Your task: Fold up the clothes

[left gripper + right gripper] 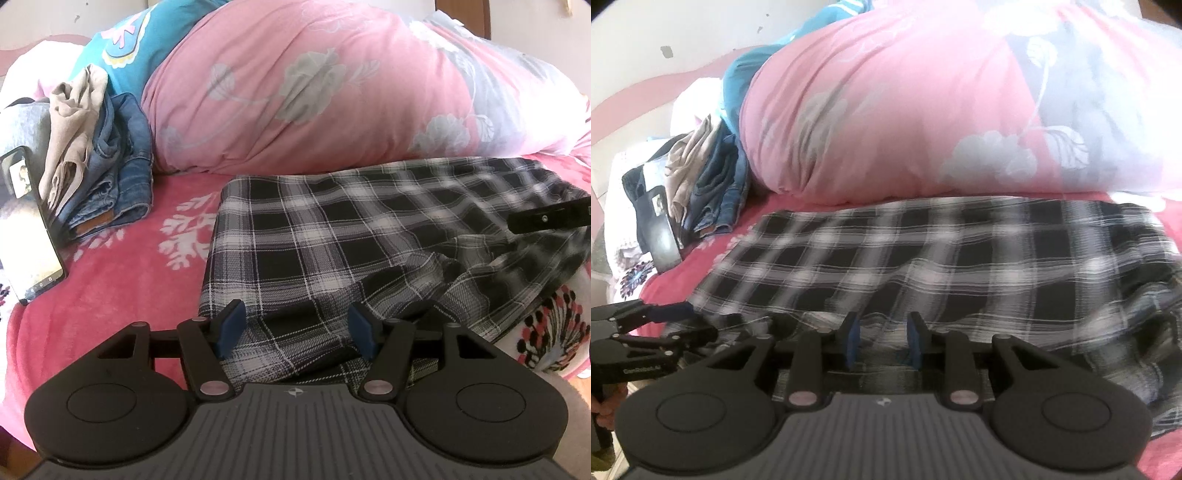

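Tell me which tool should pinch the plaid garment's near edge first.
Probably the left tool: its jaws stand wide with the plaid garment hem between them, sharply in view. The right tool stands narrower, its picture blurred, apparently mid-motion.

Bed [110, 295]: covered in a deep pink fleece blanket with white branching motifs; serves as the reference surface. Behind the bed: a white wall [683, 33] with a few small dark marks. Piled on the bed against that wall: a bulky pink duvet [314, 92] with grey flower print, and a teal cushion [122, 40] at its left end. Beyond the bed's right corner, a strip of pale wooden floor [580, 391]. Light: bright daylight, washing out the duvet's right end.
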Available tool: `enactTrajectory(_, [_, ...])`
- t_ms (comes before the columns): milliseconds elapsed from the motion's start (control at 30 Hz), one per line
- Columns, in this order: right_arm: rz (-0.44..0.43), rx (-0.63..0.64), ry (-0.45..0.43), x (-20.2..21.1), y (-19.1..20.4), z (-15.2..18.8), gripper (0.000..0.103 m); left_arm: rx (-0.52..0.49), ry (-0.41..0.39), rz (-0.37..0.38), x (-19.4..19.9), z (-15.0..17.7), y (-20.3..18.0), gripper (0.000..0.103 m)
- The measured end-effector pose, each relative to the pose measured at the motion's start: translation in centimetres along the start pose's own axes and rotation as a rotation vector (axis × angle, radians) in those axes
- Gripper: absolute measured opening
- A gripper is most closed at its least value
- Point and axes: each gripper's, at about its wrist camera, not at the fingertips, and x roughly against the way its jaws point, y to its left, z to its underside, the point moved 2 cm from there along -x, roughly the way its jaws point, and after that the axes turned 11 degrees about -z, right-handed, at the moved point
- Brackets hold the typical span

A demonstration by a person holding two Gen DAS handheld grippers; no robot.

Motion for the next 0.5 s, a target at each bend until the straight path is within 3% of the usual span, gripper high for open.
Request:
enactTrajectory(300, [-0.004,-0.003,0.002,-1.5,-0.8,0.7,0.031,-0.008,0.003,-0.019,0.1,-0.1,-0.2,0.062])
enactTrajectory(500, [0.028,-0.02,-0.035,0.5,-1.2,0.4,0.034,-0.002,0.0,-0.018,0.1,-0.1,-0.2,0.063])
